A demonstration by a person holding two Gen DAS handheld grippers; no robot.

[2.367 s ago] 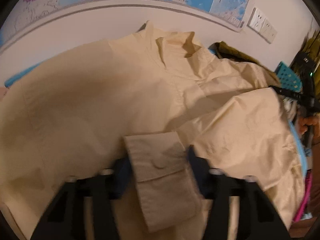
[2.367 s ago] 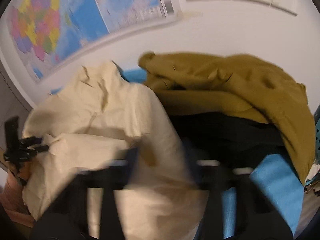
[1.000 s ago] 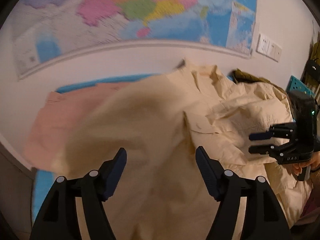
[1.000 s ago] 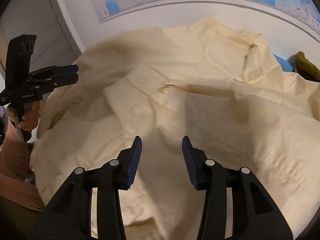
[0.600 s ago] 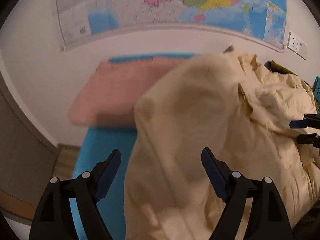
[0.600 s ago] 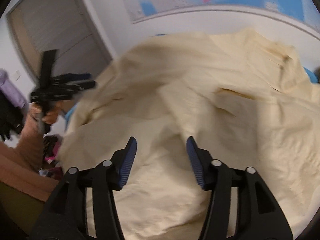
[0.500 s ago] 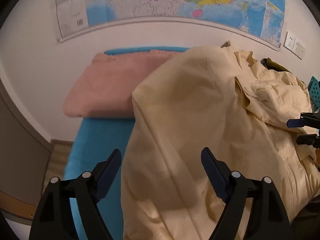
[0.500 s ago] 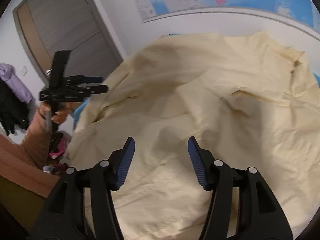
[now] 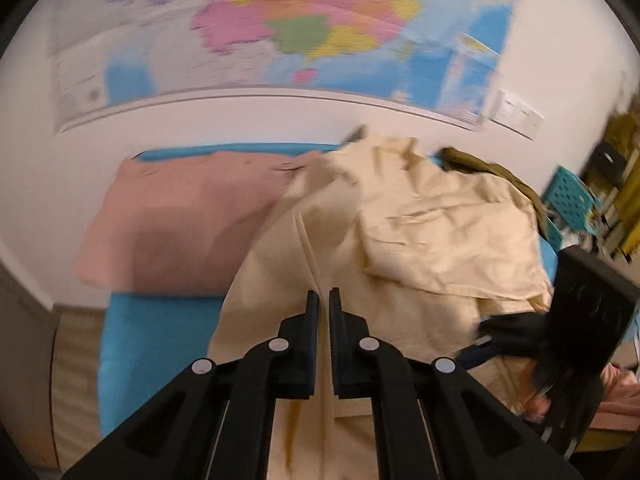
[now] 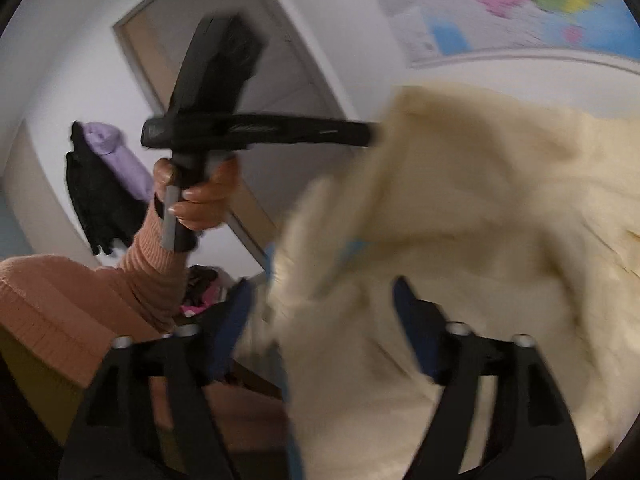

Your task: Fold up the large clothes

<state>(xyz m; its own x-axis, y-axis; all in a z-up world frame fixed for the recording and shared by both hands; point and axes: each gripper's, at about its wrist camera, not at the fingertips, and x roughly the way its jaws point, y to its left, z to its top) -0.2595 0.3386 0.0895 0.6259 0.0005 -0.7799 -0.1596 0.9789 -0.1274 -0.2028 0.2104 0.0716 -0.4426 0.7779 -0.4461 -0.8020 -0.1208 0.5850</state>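
Cream shirt [image 9: 420,240] cloth sits pinched in your left gripper [image 9: 324,300], seemingly to drag a fold, while your right gripper [image 10: 320,312] is spread.

Matt cream cloth shirt [image 9: 420,240]; matt black plastic tongs [image 9: 324,300].

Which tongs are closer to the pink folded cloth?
Left. The left tongs sit just right of the pink cloth, pinching the cream shirt; the right tongs are farther right.
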